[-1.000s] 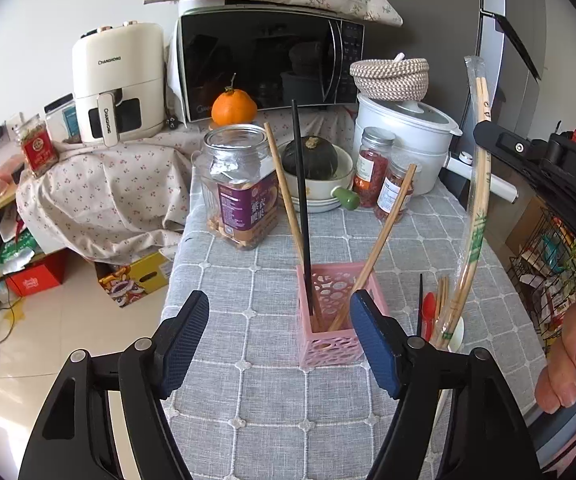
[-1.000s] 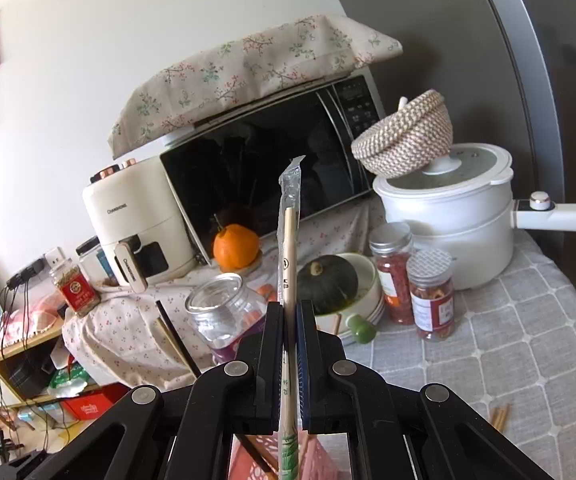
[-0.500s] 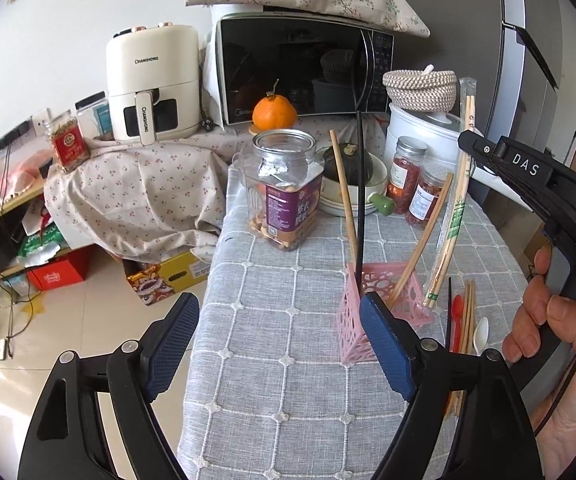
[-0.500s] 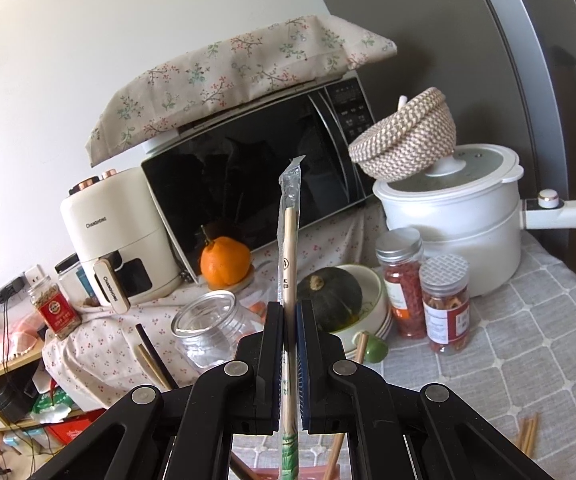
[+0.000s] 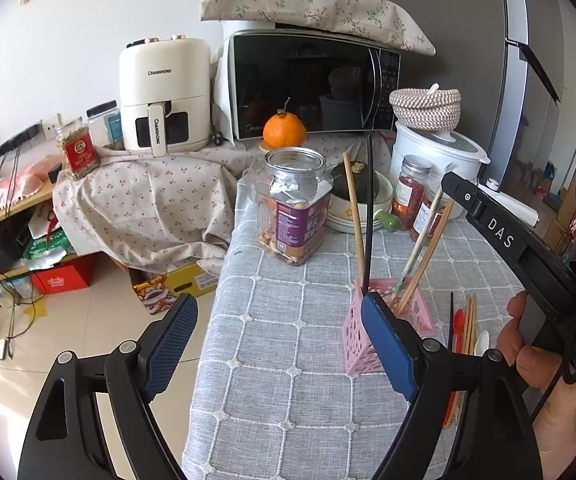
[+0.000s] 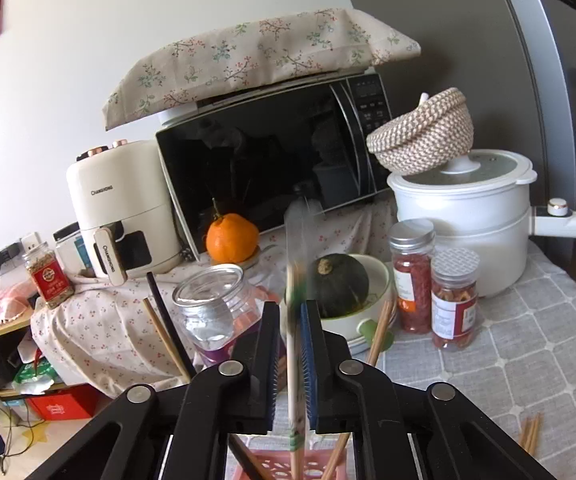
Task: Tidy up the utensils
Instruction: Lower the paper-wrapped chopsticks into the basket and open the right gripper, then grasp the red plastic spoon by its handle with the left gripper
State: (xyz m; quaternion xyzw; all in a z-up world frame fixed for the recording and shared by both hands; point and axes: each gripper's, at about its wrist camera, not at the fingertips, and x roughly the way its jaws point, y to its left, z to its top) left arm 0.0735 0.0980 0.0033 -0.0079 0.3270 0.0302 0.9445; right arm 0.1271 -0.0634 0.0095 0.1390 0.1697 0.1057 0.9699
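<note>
My bench (image 5: 288,360), draped in grey quilted cloth, sits before the microwave (image 5: 308,84). In front of it, the pink holder (image 5: 358,320) carries several chopsticks. My left tongs (image 5: 279,344) gape apart, touching nothing, beside the holder. My right tongs (image 6: 290,360) have parted slightly; the wrapped chopsticks (image 6: 296,320), blurred, stand between them, their lower end in the holder.

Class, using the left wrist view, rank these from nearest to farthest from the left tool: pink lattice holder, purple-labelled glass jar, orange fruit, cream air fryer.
1. Pink lattice holder, right beside the left tool.
2. Purple-labelled glass jar, mid-table, straight ahead.
3. Orange fruit, at the black microwave.
4. Cream air fryer, back left; too close to the orange to rank firmly.
</note>
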